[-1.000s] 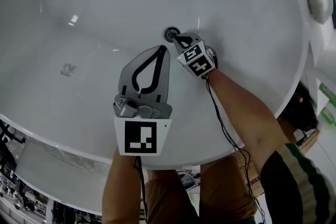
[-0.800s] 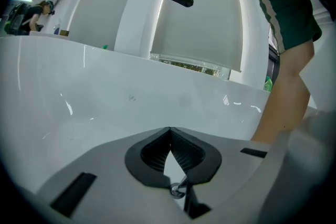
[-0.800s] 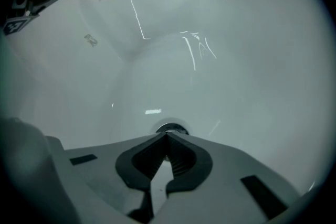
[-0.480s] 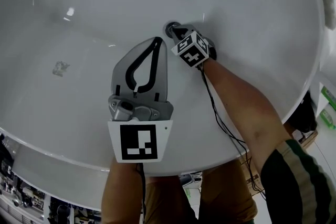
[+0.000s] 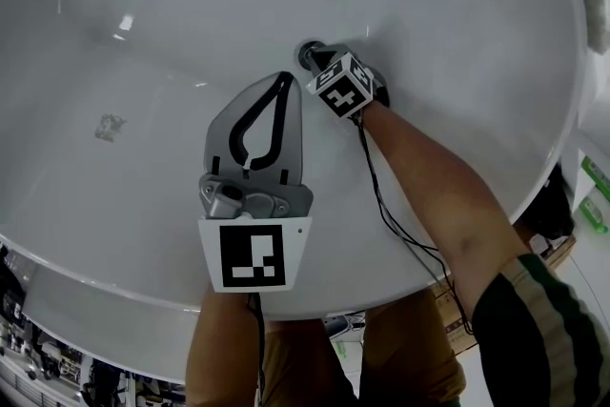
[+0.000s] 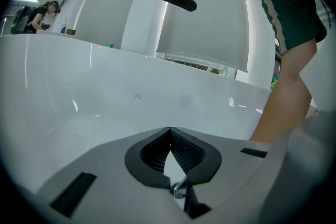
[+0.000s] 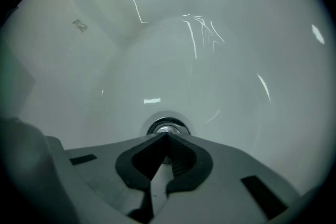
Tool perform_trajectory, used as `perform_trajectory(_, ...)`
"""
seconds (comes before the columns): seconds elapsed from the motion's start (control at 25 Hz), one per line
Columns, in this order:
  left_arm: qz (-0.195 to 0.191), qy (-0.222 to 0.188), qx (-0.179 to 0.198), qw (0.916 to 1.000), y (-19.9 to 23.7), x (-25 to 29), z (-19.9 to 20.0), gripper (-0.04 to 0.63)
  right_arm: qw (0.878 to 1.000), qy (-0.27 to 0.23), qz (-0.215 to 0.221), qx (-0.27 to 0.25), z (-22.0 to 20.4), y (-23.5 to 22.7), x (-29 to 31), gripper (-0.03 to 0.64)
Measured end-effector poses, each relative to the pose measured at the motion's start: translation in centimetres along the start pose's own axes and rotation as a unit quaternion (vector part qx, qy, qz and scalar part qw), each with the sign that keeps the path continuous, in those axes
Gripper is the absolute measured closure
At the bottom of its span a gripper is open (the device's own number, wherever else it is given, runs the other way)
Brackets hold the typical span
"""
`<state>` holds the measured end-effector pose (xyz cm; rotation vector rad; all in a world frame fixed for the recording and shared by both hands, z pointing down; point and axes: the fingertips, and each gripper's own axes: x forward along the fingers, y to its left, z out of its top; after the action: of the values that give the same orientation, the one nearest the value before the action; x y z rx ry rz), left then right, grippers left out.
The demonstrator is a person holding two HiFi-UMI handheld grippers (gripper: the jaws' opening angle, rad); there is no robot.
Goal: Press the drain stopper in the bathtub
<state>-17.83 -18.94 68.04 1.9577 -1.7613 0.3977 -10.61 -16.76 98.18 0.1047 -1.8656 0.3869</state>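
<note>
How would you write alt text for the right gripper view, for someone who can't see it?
The right tongs, shut with their tips together, point down at a round metal drain stopper in the bottom of a glossy white bathtub. The grey tongs fill the lower part of the picture and hold nothing.

The bathtub (image 5: 143, 5) is glossy white. The drain stopper (image 7: 166, 127) is shiny silver inside a dark ring. The left tongs (image 6: 169, 129) and right tongs (image 7: 166, 135) are grey with black ribbed pads. Their marker cubes (image 5: 253, 254) carry black-and-white squares. The sleeve (image 5: 543, 329) is dark green with pale stripes.
</note>
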Motion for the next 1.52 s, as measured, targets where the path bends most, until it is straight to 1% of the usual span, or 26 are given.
perform_trajectory(0.12,0.006,-0.001,-0.006,1.0000,0.22,-0.03,0.06,0.586,1.000,-0.002,-0.010,0.002,0.12,0.00,0.05,0.606)
perform_trajectory(0.28,0.009,-0.012,-0.013,0.9998,0.27,-0.04,0.40,0.586,0.999,0.006,-0.042,-0.032,0.00,0.01,0.23,0.606)
perform_trajectory(0.4,0.006,-0.012,-0.010,0.9999,0.29,-0.01,0.32,0.586,0.998,0.015,-0.054,-0.033,0.30,-0.13,0.55,0.606)
perform_trajectory(0.52,0.005,-0.009,-0.010,0.9999,0.24,-0.14,0.16,0.586,0.997,0.033,-0.047,-0.041,0.23,-0.05,0.69,0.606)
perform_trajectory(0.68,0.004,-0.013,-0.009,0.9999,0.01,-0.09,0.42,0.586,0.998,0.031,-0.024,-0.040,-0.05,0.31,0.77,0.606)
perform_trajectory(0.8,0.004,-0.017,-0.010,0.9998,0.04,0.07,0.55,0.586,0.999,0.021,-0.033,-0.031,0.02,0.06,0.69,0.606)
perform_trajectory(0.92,0.007,-0.014,-0.018,0.9997,0.26,-0.05,0.32,0.586,0.998,0.017,-0.044,-0.034,-0.03,0.11,0.63,0.606)
perform_trajectory(1.04,0.006,-0.011,-0.024,0.9996,0.30,-0.09,0.22,0.586,0.998,0.018,-0.043,-0.034,-0.10,0.11,0.59,0.606)
perform_trajectory(1.24,0.005,-0.011,-0.022,0.9997,0.21,-0.03,0.26,0.586,0.998,0.021,-0.042,-0.046,-0.05,0.21,0.64,0.606)
perform_trajectory(1.4,0.007,-0.010,-0.029,0.9995,0.43,0.00,0.14,0.586,0.998,0.015,-0.050,-0.046,-0.04,0.11,0.46,0.606)
perform_trajectory(1.52,0.009,-0.010,-0.022,0.9997,0.49,0.06,0.15,0.586,0.997,0.010,-0.055,-0.052,0.23,0.26,0.07,0.606)
